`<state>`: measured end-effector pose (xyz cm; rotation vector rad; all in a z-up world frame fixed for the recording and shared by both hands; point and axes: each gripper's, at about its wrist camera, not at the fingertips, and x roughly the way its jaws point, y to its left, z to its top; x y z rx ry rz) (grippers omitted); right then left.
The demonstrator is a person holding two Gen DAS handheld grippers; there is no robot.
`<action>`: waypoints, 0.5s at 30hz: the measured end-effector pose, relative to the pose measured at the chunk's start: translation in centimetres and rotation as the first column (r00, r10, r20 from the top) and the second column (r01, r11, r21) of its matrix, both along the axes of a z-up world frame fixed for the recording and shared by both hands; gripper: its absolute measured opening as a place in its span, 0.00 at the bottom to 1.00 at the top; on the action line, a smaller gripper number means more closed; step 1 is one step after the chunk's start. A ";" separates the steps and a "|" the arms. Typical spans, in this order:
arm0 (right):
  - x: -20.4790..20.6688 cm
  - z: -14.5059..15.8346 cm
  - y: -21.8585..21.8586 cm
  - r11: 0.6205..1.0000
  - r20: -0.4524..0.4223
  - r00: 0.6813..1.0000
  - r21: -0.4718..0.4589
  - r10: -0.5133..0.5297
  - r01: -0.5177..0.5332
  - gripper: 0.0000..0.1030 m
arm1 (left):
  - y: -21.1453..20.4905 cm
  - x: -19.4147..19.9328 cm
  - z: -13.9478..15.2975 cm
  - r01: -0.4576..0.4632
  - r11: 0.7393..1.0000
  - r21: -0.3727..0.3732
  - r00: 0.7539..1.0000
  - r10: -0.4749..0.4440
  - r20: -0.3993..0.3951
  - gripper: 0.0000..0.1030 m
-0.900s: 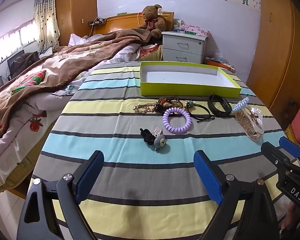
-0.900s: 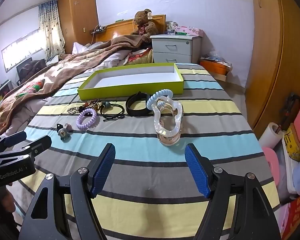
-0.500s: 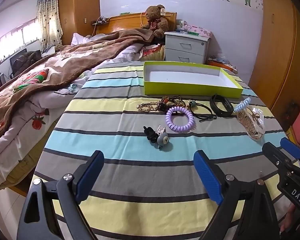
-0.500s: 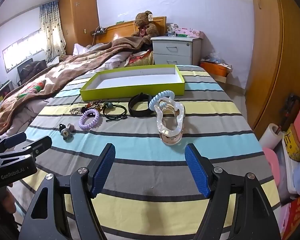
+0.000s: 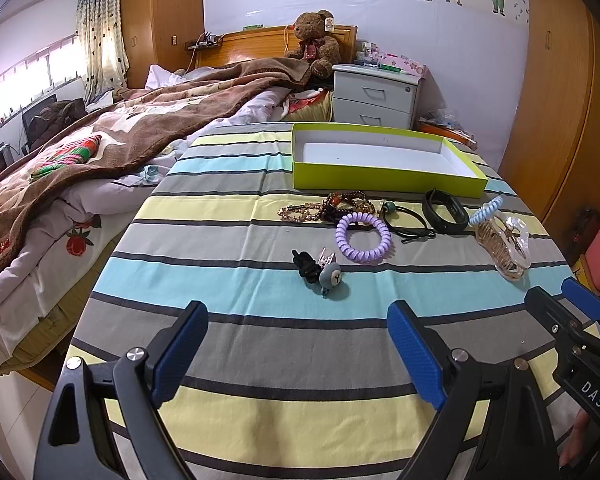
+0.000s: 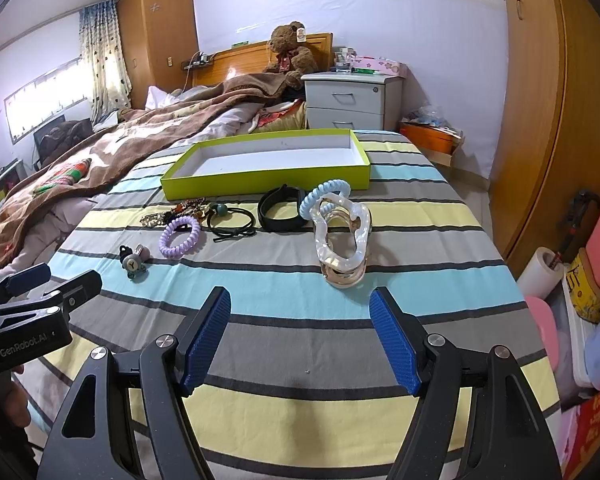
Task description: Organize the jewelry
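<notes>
A green box with a white inside stands empty at the far side of the striped table. In front of it lie a beaded bracelet, a purple coil hair tie, a black hair tie, a black wristband, a light blue coil tie, a clear hair claw and a small grey clip. My left gripper is open, short of the grey clip. My right gripper is open, short of the hair claw.
The table wears a striped cloth. A bed with a brown blanket lies to the left. A grey nightstand stands behind the table. A wooden wardrobe and floor clutter are to the right.
Both grippers have drifted slightly forward and right over the table; the items appear a little nearer. Both stay open and empty.
</notes>
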<state>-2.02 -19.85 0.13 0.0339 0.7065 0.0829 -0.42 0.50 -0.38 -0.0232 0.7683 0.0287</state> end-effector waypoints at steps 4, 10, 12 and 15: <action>0.0 0.0 0.0 1.000 -0.001 1.000 0.001 0.002 -0.002 0.70 | 0.2 -0.2 0.0 -0.001 1.000 -0.002 1.000 0.001 -0.003 0.90; -0.1 -0.1 0.0 1.000 -0.004 1.000 0.000 0.000 0.000 0.70 | 0.5 -0.4 0.1 -0.005 1.000 -0.006 1.000 0.005 -0.005 0.90; -0.1 -0.1 0.1 1.000 -0.003 1.000 0.000 0.001 -0.001 0.70 | 0.5 -0.4 0.1 -0.005 1.000 -0.006 1.000 0.005 -0.008 0.90; -0.1 -0.1 0.0 1.000 -0.003 1.000 0.000 0.001 -0.001 0.70 | 0.5 -0.4 0.1 -0.006 1.000 -0.006 1.000 0.006 -0.011 0.90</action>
